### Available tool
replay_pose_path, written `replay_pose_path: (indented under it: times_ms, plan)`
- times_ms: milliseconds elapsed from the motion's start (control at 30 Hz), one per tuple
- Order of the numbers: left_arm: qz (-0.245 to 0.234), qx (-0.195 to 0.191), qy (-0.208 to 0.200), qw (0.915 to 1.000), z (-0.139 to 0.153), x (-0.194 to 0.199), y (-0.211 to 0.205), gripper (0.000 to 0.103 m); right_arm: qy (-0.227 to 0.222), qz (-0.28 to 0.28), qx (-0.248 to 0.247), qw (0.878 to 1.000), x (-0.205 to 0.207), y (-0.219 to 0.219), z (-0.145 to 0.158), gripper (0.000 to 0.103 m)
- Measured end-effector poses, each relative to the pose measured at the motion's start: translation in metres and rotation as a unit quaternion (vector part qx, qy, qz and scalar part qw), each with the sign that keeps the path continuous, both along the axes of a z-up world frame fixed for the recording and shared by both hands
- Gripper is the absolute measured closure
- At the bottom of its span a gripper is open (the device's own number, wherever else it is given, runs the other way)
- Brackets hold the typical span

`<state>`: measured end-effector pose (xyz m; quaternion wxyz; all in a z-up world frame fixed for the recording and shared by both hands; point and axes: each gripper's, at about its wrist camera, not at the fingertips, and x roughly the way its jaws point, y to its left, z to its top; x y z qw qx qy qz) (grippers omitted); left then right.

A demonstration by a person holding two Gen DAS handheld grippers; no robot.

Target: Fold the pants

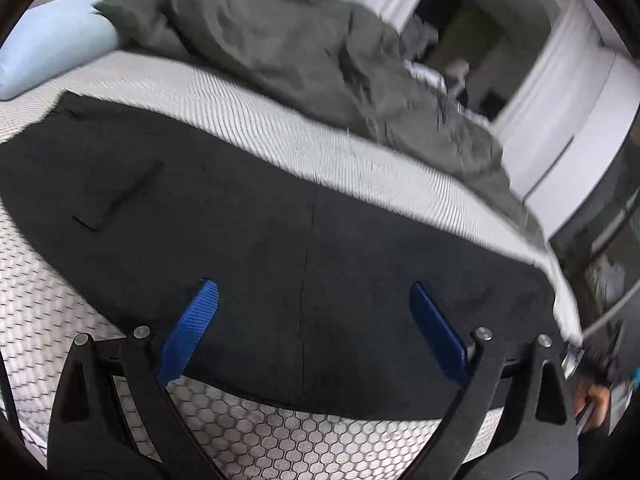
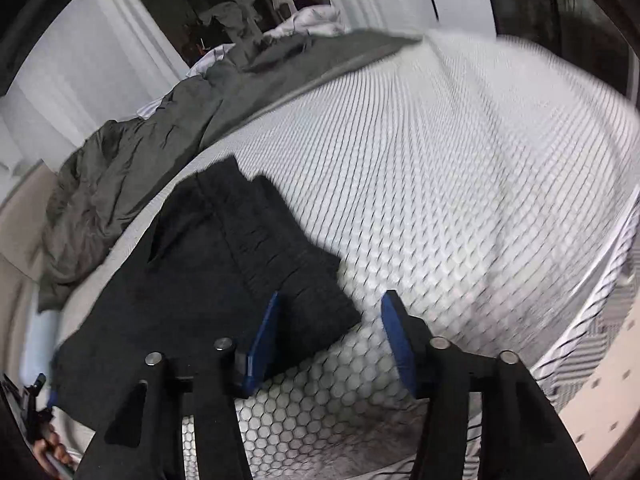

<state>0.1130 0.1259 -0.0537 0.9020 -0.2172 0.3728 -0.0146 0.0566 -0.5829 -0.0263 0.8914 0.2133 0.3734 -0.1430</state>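
While the pants (image 1: 280, 220) lie flat across the bed (image 1: 280, 440), dark cloth on the honeycomb mattress cover, neither tool has a grip. Far left: light blue pillow (image 1: 52, 36), then a rumpled grey duvet (image 1: 300, 48) behind the pants. Left gripper (image 1: 314, 320) hovers over the leg section, jaws spread wide, nothing between them; a seam runs down between the blue pads (image 1: 192, 328). Right gripper (image 2: 330, 336) sits at the waistband corner (image 2: 320, 300), jaws released, one pad over the cloth, the other over bare mattress. My read: the fold hasn't started. Do it well by pinching both layers near the edge at each end, lifting together, keeping the cloth taut, and laying edge onto edge without dragging wrinkles.
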Motion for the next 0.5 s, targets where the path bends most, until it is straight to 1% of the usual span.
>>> replay_pose_path:
  times_ms: [33,67,100,167,233,267,300,400,433,467,500]
  plan:
    - [-0.001,0.001,0.006,1.0000,-0.003,0.001,-0.002,0.007,-0.010,0.010,-0.009,1.000,0.005,0.002,0.008,0.047]
    - [-0.002,0.001,0.012,0.9999,-0.005,0.000,-0.003,0.007,-0.019,0.027,-0.008,0.999,0.011,0.003,0.017,0.042]
    - [-0.003,0.000,0.015,0.9999,-0.007,0.001,-0.002,0.007,-0.026,0.047,-0.005,0.999,0.022,0.006,0.025,0.039]
    - [-0.001,0.002,0.023,0.9997,-0.014,0.003,-0.003,0.007,-0.035,0.082,-0.012,0.996,0.052,0.012,0.037,0.030]
    - [0.004,-0.001,0.027,0.9996,-0.018,0.002,0.004,0.007,-0.025,0.103,-0.029,0.994,0.094,0.016,0.044,0.030]
    - [0.005,-0.003,0.029,0.9996,-0.021,0.011,0.006,0.007,-0.020,0.113,-0.028,0.993,0.107,0.016,0.043,0.030]
    - [0.004,-0.002,0.030,0.9995,-0.022,0.011,0.007,0.007,-0.009,0.127,-0.021,0.992,0.126,0.017,0.040,0.030]
    - [-0.002,0.015,0.033,0.9994,-0.025,0.016,0.007,0.007,0.037,0.132,-0.018,0.990,0.185,0.014,0.025,0.030]
    - [-0.003,0.019,0.034,0.9992,-0.026,0.021,0.006,0.007,0.044,0.137,-0.007,0.990,0.193,0.012,0.020,0.041]
    - [-0.004,0.025,0.035,0.9991,-0.027,0.024,0.004,0.007,0.049,0.152,0.017,0.987,0.202,0.012,0.016,0.087]
    - [-0.005,0.026,0.035,0.9990,-0.027,0.026,0.003,0.007,0.051,0.158,0.014,0.986,0.206,0.015,0.015,0.096]
